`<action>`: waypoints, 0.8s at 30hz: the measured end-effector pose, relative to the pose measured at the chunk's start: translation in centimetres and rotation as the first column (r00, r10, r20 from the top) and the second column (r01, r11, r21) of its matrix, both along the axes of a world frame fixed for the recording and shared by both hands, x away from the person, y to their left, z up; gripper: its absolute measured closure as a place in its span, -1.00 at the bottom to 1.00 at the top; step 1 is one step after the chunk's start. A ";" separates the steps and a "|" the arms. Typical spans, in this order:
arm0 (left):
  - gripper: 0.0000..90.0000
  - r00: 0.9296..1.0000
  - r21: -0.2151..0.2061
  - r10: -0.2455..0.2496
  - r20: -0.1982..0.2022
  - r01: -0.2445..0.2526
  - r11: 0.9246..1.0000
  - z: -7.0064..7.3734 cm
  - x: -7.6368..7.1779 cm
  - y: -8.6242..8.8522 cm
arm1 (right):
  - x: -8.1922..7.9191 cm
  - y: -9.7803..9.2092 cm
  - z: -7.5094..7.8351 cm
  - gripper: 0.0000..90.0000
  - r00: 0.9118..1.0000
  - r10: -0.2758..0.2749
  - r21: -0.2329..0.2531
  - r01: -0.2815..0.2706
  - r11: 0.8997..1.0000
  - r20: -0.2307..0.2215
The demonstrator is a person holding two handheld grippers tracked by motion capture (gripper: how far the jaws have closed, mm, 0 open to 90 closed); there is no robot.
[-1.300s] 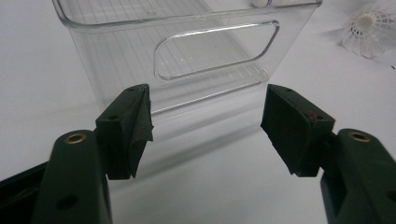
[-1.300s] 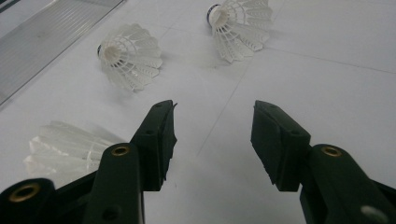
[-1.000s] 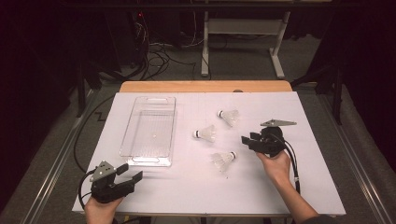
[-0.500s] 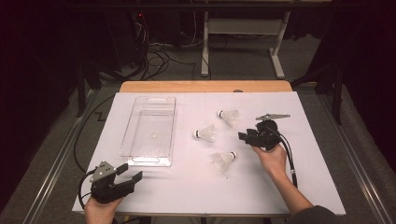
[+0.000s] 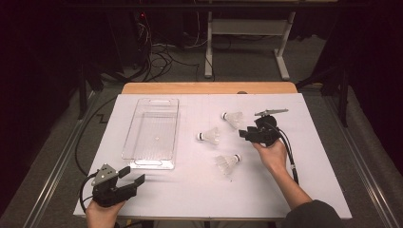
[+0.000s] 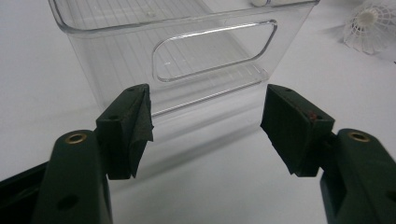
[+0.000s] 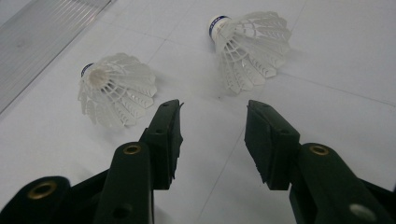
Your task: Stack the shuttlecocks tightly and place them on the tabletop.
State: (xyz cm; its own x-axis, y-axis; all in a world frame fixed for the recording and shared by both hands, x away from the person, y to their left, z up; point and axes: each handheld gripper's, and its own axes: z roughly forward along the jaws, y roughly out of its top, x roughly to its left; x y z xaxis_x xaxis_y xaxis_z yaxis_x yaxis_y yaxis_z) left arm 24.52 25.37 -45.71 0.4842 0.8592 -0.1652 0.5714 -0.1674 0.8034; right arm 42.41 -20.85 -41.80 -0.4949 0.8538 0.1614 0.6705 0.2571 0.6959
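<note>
Since the earlier frames, the right gripper [image 5: 246,133] is being carried further from the near edge of the desk [image 5: 304,190] toward the far one, and it is now being held between the far shuttlecock [image 5: 232,118] and the near shuttlecock [image 5: 227,163], just right of the middle shuttlecock [image 5: 209,137]; the left gripper [image 5: 134,176] and all three shuttlecocks are being seen at the same places as before. In the right gripper view, the jaws of the right gripper [image 7: 212,135] are being kept apart, with nothing between them, and only the white desk surface is being seen in the gap. In this view one shuttlecock [image 7: 116,88] is lying just beyond the left jaw and another shuttlecock [image 7: 250,44] a little further off, beyond the gap; both are lying on their sides and neither is being touched. The left gripper is being held by a hand [image 5: 100,216] near the near-left corner of the desk, and its jaws are also being kept wide apart around nothing. In the left gripper view, the left gripper [image 6: 205,123] is being pointed at the near end wall of the clear plastic bin [image 6: 187,56], which is standing on the left part of the desk, apart from the jaws. The right hand [image 5: 273,156] is being seen behind the right gripper.
</note>
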 end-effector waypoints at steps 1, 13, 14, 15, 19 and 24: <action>-0.24 1.000 0.000 0.000 0.001 0.000 1.000 0.0 0.0 0.0 | 0.1 0.1 0.0 0.26 1.000 -0.002 0.000 0.002 1.000 -0.002; -0.24 1.000 0.002 -0.002 0.003 0.002 1.000 0.0 0.0 0.0 | 1.7 1.1 0.0 0.28 0.999 -0.011 -0.017 0.011 1.000 -0.039; -0.24 1.000 0.002 -0.002 0.003 0.002 1.000 0.0 0.0 0.0 | 1.8 1.1 0.0 0.28 0.999 -0.013 -0.017 0.012 1.000 -0.038; -0.24 1.000 0.001 -0.002 0.003 0.002 1.000 0.0 0.0 0.1 | 1.9 1.1 0.0 0.28 0.999 -0.014 -0.018 0.013 1.000 -0.040; -0.24 1.000 0.002 -0.002 0.003 0.001 1.000 0.0 0.0 0.0 | 2.5 1.3 -0.1 0.28 0.999 -0.021 -0.021 0.020 1.000 -0.047; -0.24 1.000 0.002 -0.001 0.002 0.001 1.000 0.0 0.0 0.0 | 3.1 1.6 -0.1 0.29 0.998 -0.020 -0.021 0.018 1.000 -0.057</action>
